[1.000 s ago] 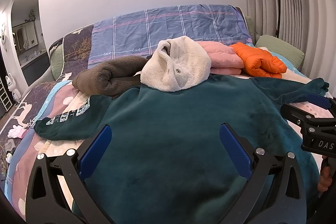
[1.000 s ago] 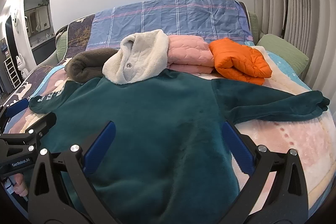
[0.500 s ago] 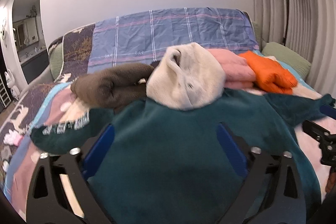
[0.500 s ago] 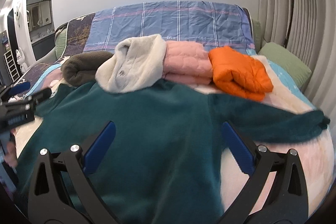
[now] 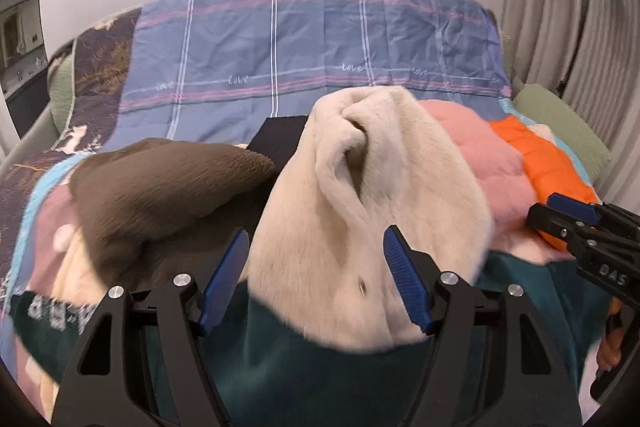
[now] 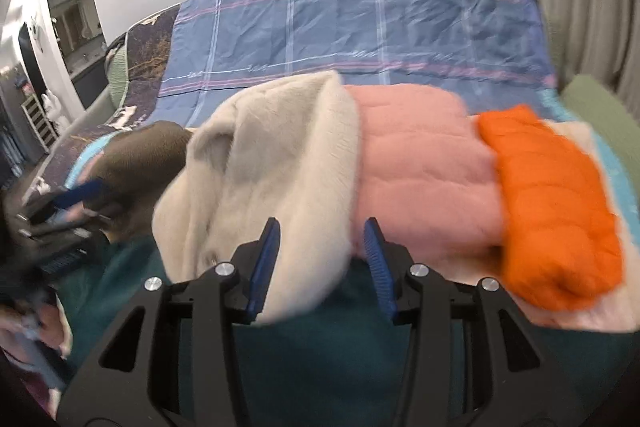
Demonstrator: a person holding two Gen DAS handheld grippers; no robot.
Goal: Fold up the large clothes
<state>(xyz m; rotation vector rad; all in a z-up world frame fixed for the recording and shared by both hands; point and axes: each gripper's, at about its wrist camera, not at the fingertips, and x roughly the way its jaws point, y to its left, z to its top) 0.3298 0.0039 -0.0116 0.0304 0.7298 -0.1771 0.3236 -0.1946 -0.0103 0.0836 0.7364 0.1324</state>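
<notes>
You are holding both grippers low over the near edge of the dark green sweater (image 5: 304, 379), which is lying spread on the bed (image 5: 36, 199). Your left gripper (image 5: 316, 279) is closing, its jaws at a middling gap, with the cream fleece garment (image 5: 372, 195) showing between them, pads not pressing. Your right gripper (image 6: 320, 267) is closing too, narrower, framing the cream edge. Beyond are lying a brown fleece (image 5: 160, 187), a pink jacket (image 6: 424, 163) and an orange jacket (image 6: 552, 203).
</notes>
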